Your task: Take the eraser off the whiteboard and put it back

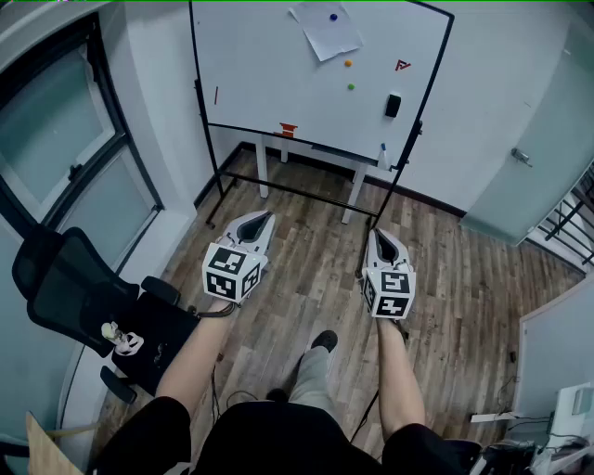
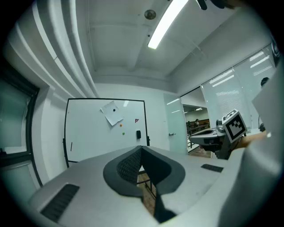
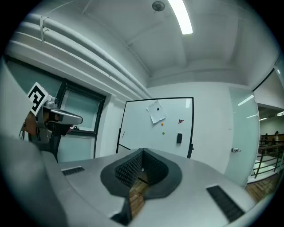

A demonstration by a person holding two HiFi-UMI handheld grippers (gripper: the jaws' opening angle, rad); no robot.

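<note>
I have two grippers up, the left gripper (image 1: 260, 221) at eleven o'clock of my knees and the right gripper (image 1: 383, 239) at one o'clock. Each has its ribbed dark pads pinched together at the tips with nothing between them, and each carries one cube of black-and-white squares. Dead ahead at twelve stands one whiteboard (image 1: 269, 83), smooth, white and black-framed. The one eraser (image 1: 393, 106), a small black block, sticks to the board at about four o'clock of its centre, well apart from both grippers. I count three round magnets: a blue magnet (image 1: 333, 17) pinning one sheet of paper (image 1: 325, 35), an orange magnet (image 1: 348, 63) and a green magnet (image 1: 351, 87). One black chair (image 1: 70, 288) sits at nine o'clock on the wood-plank floor (image 1: 306, 278).
</note>
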